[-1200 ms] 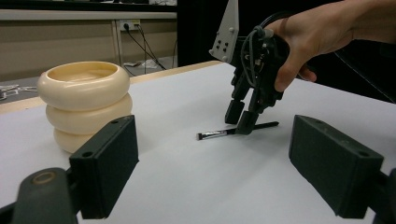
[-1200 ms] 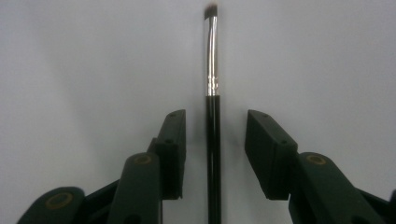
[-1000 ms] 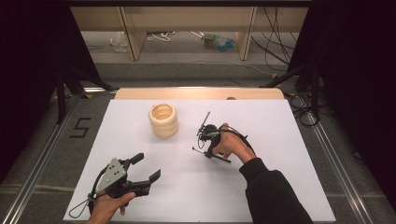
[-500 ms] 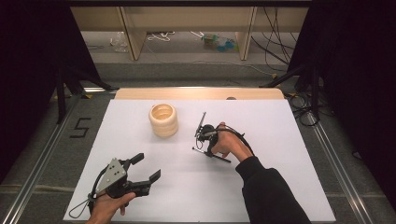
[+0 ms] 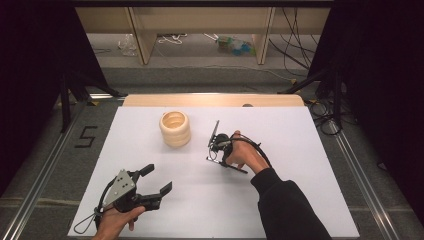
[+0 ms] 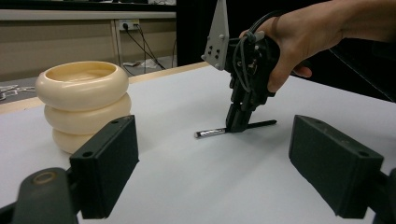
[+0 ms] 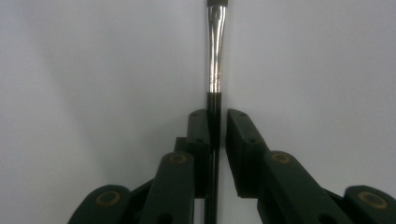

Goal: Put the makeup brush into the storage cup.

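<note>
With the grasp step in hand, the right gripper (image 5: 216, 150), its fingers having just closed on the paintbrush (image 7: 215, 51) lying on the bench (image 5: 300, 150), next required a lift, while the left gripper (image 5: 150, 187) fingers stood spread.

A recording lab or robotics test room, not a home. A desk (image 5: 300, 200) covered with a plain white sheet stands in the middle, with a strip of pale wood showing at its far edge. Black curtains (image 5: 45, 75) hang at both sides and shut the space in. Metal rails (image 5: 40, 185) run along the grey carpeted floor beside the desk, and a large number 5 (image 5: 86, 136) is marked on the floor at the left. Beyond the desk, loose cables (image 5: 295, 35) trail over the floor beneath a light wooden bench (image 5: 200, 15), and a wall socket (image 6: 125, 23) with plugged-in leads sits behind it.
</note>
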Demonstrator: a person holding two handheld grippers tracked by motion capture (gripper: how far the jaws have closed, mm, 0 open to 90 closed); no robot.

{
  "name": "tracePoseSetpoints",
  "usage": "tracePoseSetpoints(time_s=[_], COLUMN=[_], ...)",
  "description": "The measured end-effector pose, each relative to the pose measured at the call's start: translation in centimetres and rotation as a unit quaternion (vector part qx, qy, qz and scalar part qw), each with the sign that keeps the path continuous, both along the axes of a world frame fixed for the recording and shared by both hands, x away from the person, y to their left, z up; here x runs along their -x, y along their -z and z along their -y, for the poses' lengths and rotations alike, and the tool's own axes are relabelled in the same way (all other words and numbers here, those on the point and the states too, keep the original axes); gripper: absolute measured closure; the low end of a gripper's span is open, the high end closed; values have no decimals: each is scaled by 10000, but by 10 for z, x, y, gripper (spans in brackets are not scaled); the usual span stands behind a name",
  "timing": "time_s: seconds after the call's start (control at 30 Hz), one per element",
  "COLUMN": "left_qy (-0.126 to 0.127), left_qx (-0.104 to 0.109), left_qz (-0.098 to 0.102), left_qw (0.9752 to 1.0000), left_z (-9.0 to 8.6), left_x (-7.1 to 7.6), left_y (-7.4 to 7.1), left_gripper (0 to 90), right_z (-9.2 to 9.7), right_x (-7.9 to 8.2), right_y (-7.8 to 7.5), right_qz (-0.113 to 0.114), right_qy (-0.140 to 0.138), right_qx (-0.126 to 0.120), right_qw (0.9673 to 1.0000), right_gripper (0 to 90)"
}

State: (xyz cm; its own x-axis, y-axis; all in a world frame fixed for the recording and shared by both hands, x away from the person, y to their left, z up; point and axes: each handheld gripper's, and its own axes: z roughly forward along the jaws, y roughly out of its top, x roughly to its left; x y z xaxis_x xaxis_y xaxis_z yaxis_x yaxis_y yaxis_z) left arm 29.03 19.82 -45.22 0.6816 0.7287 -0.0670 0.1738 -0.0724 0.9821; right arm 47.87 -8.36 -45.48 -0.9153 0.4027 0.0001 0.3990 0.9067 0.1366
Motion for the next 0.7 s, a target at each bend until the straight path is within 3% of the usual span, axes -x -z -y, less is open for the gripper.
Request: tracePoseSetpoints(time_s=[0.13,0.3,0.5,0.6,0.7], left_qy=[-77,12,-42,-42,-32], left_qx=[84,48,58,111,17], left_qz=[-92,9,-71,-48,-31], left_qw=[9999,10000,9999,9999,10000], left_z=[1,1,1,1,1], left_x=[1,0,1,0,0], left_y=[0,1,1,1,1], left_gripper=[156,157,157,157,157], right_z=[-1,-3,-4,-2,2], right_x=[0,0,2,1,1], right_y=[0,0,0,-4,-11], right_qz=[-10,9,63,101,202], right_qy=[4,-27,-10,21,-3], right_qx=[19,96,106,12,-113], right_qw=[10000,10000,9999,9999,9997], right_gripper=[835,838,839,839,839])
